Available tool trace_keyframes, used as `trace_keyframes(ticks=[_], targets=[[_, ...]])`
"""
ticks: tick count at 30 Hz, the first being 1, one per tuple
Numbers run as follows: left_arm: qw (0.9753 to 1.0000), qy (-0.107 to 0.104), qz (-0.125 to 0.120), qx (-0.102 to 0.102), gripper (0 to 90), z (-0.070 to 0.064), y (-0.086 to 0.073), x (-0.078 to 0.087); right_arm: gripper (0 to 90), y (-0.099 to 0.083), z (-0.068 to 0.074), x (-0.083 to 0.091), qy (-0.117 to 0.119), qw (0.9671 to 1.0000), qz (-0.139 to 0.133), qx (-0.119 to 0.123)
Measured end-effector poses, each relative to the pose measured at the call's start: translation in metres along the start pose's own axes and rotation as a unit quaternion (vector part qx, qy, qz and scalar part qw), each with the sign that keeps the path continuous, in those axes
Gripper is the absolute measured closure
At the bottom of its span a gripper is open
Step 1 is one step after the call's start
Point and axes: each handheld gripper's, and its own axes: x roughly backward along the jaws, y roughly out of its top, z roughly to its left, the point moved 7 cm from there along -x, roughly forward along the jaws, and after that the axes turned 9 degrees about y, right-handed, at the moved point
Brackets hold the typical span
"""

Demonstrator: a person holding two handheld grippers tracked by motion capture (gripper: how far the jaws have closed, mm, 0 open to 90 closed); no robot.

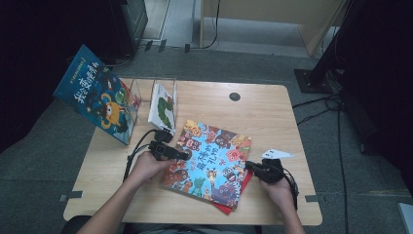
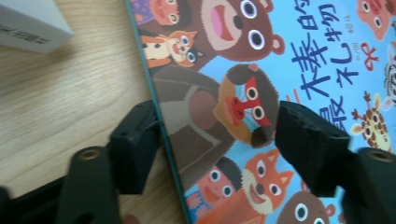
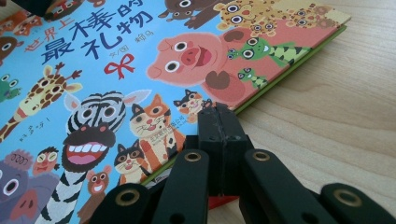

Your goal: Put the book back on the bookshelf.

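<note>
A picture book (image 1: pixel 209 163) with cartoon animals on a blue cover lies flat in the middle of the table, on top of a red book (image 1: pixel 228 207). My left gripper (image 1: pixel 183 155) is at the book's left edge. In the left gripper view it is open (image 2: pixel 217 140), one jaw over the wood and the other over the cover (image 2: pixel 243 60). My right gripper (image 1: pixel 248 166) is at the book's right edge. In the right gripper view its jaws are shut together (image 3: pixel 218 112), tips against the cover's edge (image 3: pixel 154 70), with nothing between them.
A clear stand (image 1: pixel 171 90) at the back left holds a white book (image 1: pixel 163 105). A large blue book (image 1: pixel 95 95) leans against it and hangs over the table's left edge. A white paper scrap (image 1: pixel 276 154) lies by the right hand. A white object (image 2: pixel 28 23) sits near the left gripper.
</note>
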Motion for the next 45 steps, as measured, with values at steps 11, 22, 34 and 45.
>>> trace_keyframes(ticks=[11,22,34,45], targets=[[0.9999,-0.014,0.010,0.000,46.9,-0.002,0.007,0.027,90.0,-0.001,-0.002,0.001,0.018,0.9998,-0.003,-0.010],[0.9973,-0.073,-0.006,0.009,55.3,-0.019,0.029,0.082,90.0,0.002,0.007,-0.010,0.060,0.9981,0.003,-0.009],[0.9929,-0.112,0.038,0.007,67.6,-0.040,0.043,0.104,90.0,0.017,0.038,-0.042,0.085,0.9948,0.026,0.050],[0.9882,-0.117,0.098,0.015,78.2,-0.040,0.057,0.124,73.2,0.028,0.044,-0.048,0.069,0.9910,0.048,0.105]])
